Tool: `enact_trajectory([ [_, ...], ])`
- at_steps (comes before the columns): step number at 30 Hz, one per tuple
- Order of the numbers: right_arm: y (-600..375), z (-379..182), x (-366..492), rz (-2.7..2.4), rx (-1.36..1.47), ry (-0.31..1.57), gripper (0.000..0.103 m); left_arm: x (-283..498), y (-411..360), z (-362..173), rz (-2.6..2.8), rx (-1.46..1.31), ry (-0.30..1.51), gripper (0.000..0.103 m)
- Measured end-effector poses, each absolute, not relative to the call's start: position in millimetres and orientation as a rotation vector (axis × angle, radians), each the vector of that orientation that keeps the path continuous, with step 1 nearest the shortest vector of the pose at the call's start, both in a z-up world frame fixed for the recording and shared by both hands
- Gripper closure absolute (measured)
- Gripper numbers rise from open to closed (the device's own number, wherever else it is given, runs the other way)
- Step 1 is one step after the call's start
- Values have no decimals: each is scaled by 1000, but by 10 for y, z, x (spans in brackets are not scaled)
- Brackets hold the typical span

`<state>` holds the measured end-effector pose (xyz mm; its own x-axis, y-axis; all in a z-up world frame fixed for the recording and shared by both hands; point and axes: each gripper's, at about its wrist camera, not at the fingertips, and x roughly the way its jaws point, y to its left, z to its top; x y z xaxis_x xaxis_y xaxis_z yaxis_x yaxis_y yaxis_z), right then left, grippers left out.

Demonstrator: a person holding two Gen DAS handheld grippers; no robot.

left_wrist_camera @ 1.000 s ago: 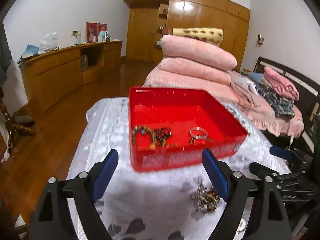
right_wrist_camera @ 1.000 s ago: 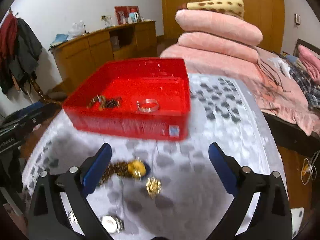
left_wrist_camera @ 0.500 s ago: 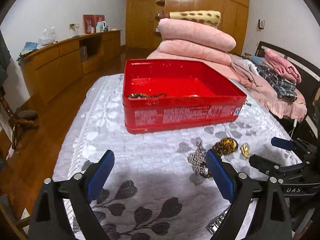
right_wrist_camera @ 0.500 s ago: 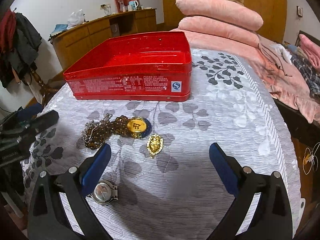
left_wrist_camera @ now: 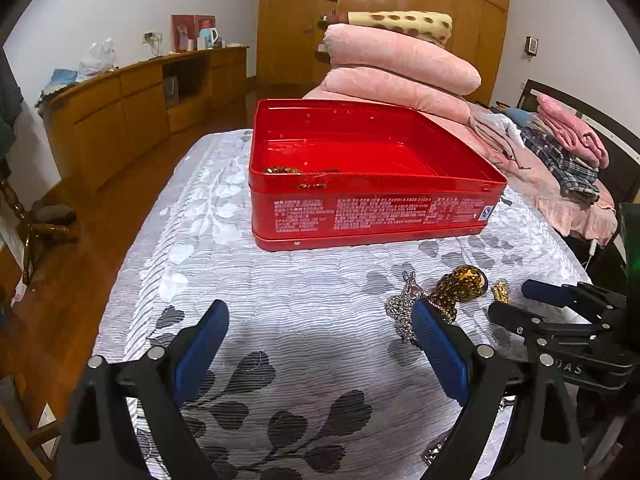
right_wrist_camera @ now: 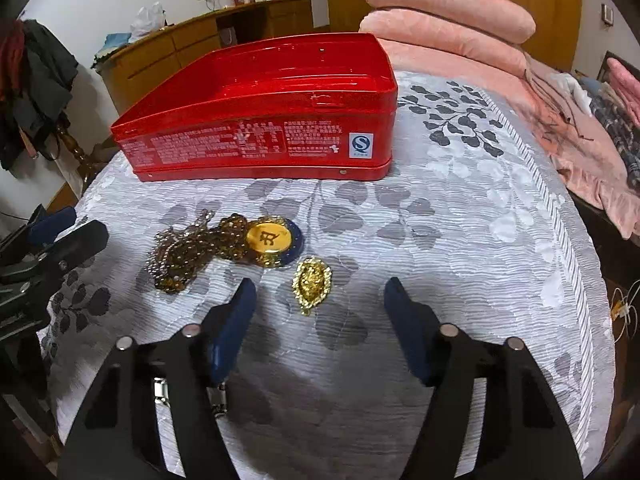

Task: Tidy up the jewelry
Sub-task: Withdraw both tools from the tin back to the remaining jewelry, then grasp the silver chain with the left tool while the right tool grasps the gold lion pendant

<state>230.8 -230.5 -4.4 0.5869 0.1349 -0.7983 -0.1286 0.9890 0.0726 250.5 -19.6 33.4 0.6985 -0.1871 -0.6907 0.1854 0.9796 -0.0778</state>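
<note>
Both grippers now sit lower and nearer the quilt than a second ago, and the red tin has gone from seen-from-above to seen side-on.

Item: red tin. Open, lidless, standing on the quilted bed cover. Some beaded pieces lie inside at the near left wall, just showing over the rim; it serves as the collecting box, hence its place beyond the loose pieces.

Item: gold pendant, oval, flat on the cover, apart from the tin and just beside the disc. Not yet stored.

Item: gold disc on a dark backing, touching a heap of brown bead chain to its left.

Item: watch; only band links show behind the right gripper's left finger.

Item: right gripper. Its fingers have just been closing and stand part-open, one on each side of the pendant's near end, pads not on it; nothing held. Likely lined up for that piece.

Item: left gripper. Fingers wide apart over bare cover, holding nothing. The glittery chain lies just beyond its right finger, outside the gap; probably waiting its turn.

Background: pink folded bedding.
</note>
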Motion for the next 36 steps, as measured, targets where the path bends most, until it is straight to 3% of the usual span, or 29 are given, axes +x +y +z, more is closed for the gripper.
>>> enact_trajectory([
  [5,-2280,-49,2319,141,-30,928,62,2515,-242,315,-227,5,779,12],
  [7,-2282,-48,2310,139,-38,926,79,2511,-272,315,-235,9,781,12],
  [8,-2282,-44,2302,147,-34,925,83,2509,-293,316,-241,12,783,12],
  [21,-2502,15,2217,133,1,912,85,2553,-618,257,-325,41,823,14],
  [26,-2528,-7,2215,143,9,914,85,2631,-718,179,-356,44,867,39],
  [30,-2539,-17,2235,149,19,916,85,2634,-721,154,-422,-5,885,69],
  [36,-2545,-23,2236,152,23,915,85,2600,-654,202,-431,-26,858,95],
])
